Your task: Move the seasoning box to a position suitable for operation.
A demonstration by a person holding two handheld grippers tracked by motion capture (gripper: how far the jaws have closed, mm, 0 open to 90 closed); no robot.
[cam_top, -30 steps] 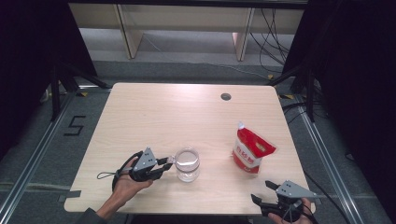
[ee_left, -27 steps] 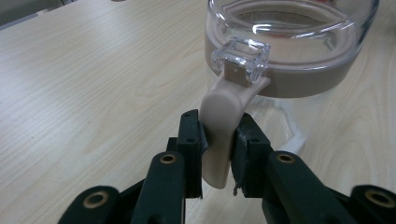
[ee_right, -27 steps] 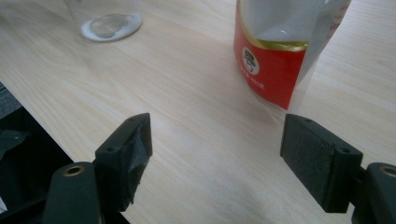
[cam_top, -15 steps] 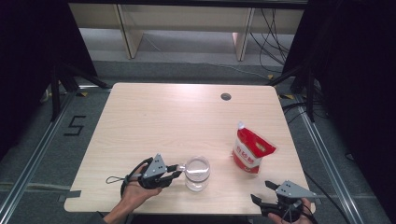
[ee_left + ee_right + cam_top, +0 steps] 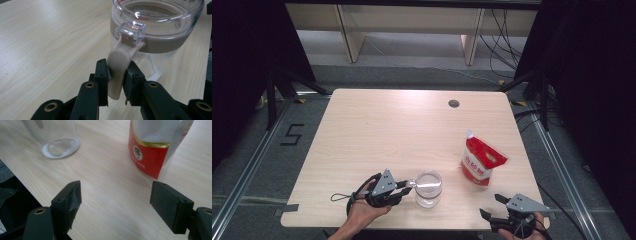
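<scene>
The left tongs [image 5: 408, 184] lie low over the near edge of the bench [image 5: 377, 130], held in the person's left hand [image 5: 362, 212], and they are clamped on the beige handle [image 5: 118, 67] of a clear glass jar [image 5: 428, 188]. In the left gripper view the two black pads press on either side of that handle, which rises to a clear plastic clasp [image 5: 130, 31] on the jar's rim; a beige band runs round the jar just below the rim. The jar stands upright on the bench, near its front edge and a little left of the middle in the high view, with the tongs reaching it from its left. A red and white pouch [image 5: 481, 160] stands to the right of the jar and a little farther back, apart from it, its torn top open. The right tongs [image 5: 493, 207] are at the front right corner of the bench, in the person's right hand [image 5: 532, 232]; their jaws stand wide apart with nothing between them. In the right gripper view the bare wood lies between the two pads, the pouch [image 5: 155, 147] is ahead to the right and the base of the jar [image 5: 58, 143] ahead to the left. A small dark hole [image 5: 454, 103] sits in the far part of the bench.
</scene>
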